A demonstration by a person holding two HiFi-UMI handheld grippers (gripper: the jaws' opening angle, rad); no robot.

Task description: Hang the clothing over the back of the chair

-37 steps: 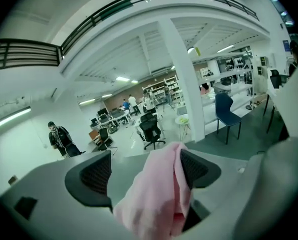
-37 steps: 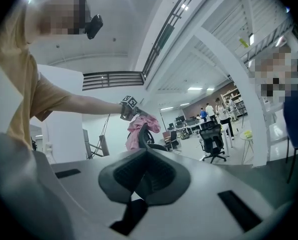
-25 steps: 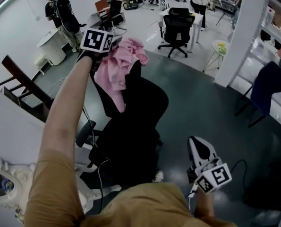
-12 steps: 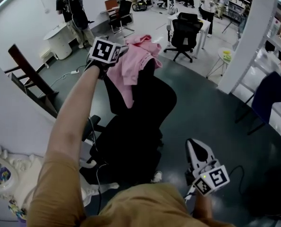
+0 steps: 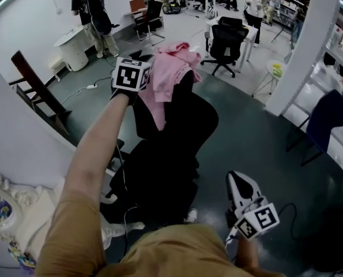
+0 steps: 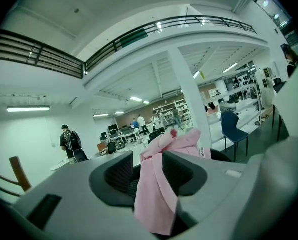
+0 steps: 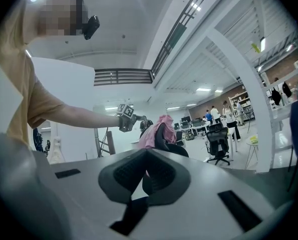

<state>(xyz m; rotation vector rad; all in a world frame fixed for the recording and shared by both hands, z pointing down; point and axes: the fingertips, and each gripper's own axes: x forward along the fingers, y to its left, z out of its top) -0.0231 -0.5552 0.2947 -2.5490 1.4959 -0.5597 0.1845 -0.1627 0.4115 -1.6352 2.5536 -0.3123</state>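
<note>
A pink garment [image 5: 172, 68] lies draped over the top of a black office chair's backrest [image 5: 180, 126]. My left gripper [image 5: 153, 74] reaches in level from the left at the height of the chair top. In the left gripper view a fold of the pink garment [image 6: 156, 194] hangs between the left gripper's [image 6: 147, 157] jaws. The jaws have just been closing; a dark gap still shows beside the left pad, so they are open. My right gripper [image 5: 238, 176] is held low at the right, away from the chair, shut and empty. The right gripper view looks past the right gripper [image 7: 146, 152] to the garment [image 7: 158, 129].
A dark wooden chair frame [image 5: 36, 100] leans by the white wall at the left. A white pillar [image 5: 301, 45] and a blue chair [image 5: 327, 105] stand at the right. Another black office chair [image 5: 226, 36] and a person with a backpack [image 5: 93, 16] are farther back.
My left gripper has come down from above the garment's left edge to level beside it. The garment stays draped over the chair top. The right gripper has hardly shifted.
</note>
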